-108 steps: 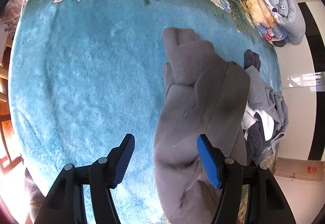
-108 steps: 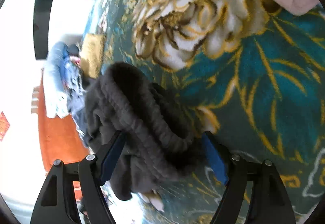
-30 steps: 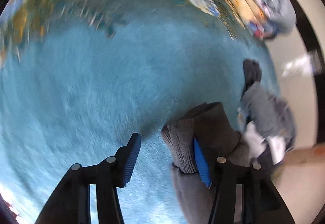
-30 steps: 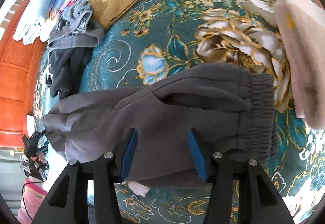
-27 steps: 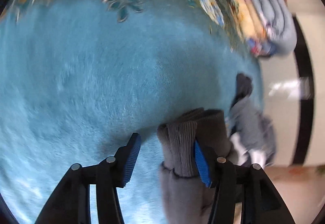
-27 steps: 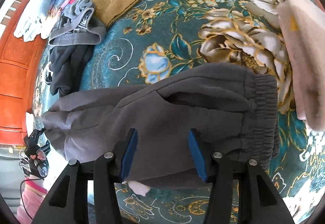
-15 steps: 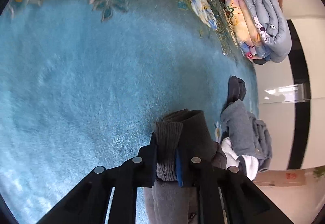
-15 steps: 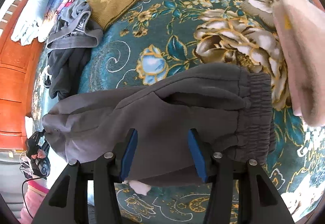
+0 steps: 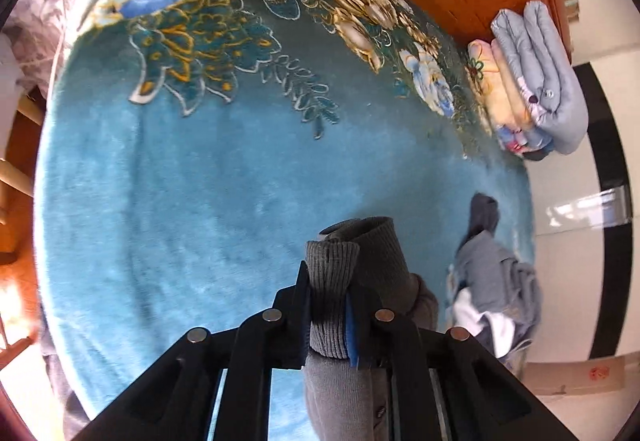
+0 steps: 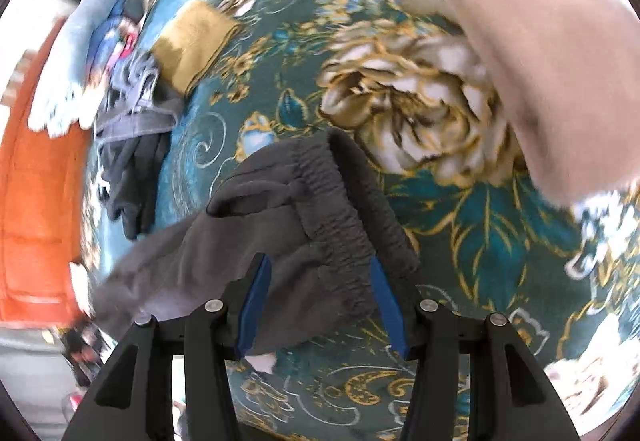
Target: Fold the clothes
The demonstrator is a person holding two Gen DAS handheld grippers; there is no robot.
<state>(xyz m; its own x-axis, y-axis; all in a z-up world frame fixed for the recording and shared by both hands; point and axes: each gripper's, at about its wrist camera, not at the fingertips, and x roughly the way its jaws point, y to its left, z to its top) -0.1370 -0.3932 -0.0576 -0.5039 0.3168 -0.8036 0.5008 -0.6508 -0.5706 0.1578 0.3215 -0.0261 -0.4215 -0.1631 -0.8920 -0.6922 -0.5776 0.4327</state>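
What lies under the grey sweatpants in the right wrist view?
Under the grey sweatpants lies the teal floral blanket, showing all around them. A white scrap pokes out at their near edge. Whatever else they cover is hidden.

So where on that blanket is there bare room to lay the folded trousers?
The plain blue stretch of the blanket left of the trouser cuff is bare. It is crowded on the right: a gray clothes heap and folded quilts.
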